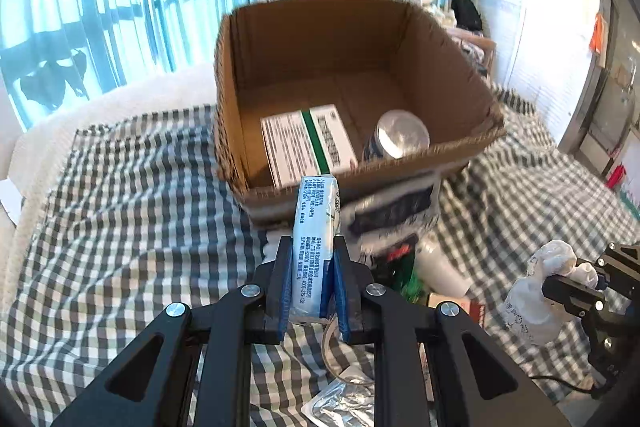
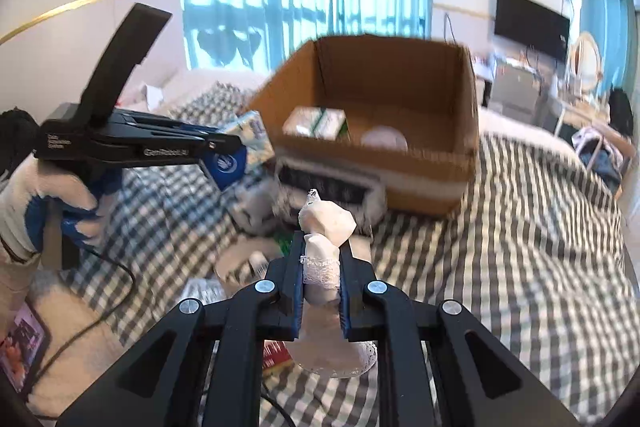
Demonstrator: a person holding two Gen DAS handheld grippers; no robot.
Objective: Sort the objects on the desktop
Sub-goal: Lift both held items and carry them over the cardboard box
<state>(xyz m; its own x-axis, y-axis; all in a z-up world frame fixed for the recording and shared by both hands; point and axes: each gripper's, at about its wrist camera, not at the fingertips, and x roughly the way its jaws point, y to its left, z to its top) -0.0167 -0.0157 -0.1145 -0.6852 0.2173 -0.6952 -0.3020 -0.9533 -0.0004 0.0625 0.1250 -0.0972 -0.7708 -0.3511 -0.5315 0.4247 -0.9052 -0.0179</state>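
Note:
My left gripper (image 1: pixel 314 263) is shut on a pale blue tissue pack (image 1: pixel 314 227), held just in front of the near wall of an open cardboard box (image 1: pixel 312 39). The box holds a white and green carton (image 1: pixel 306 143) and a silver-lidded jar (image 1: pixel 402 133). My right gripper (image 2: pixel 322 259) is shut on a white lace-trimmed figurine (image 2: pixel 326 227), held above the checked cloth (image 2: pixel 520 247) short of the box (image 2: pixel 384 75). The left gripper (image 2: pixel 236 151) with its pack (image 2: pixel 256 137) shows at the left in the right wrist view.
A dark-labelled white package (image 1: pixel 394 215) leans against the box front. A white cup (image 1: pixel 440 267), green and red packets (image 1: pixel 404 275) and a foil sachet (image 1: pixel 344 403) lie on the cloth below. A phone (image 2: pixel 22 343) and cable (image 2: pixel 100 307) lie left.

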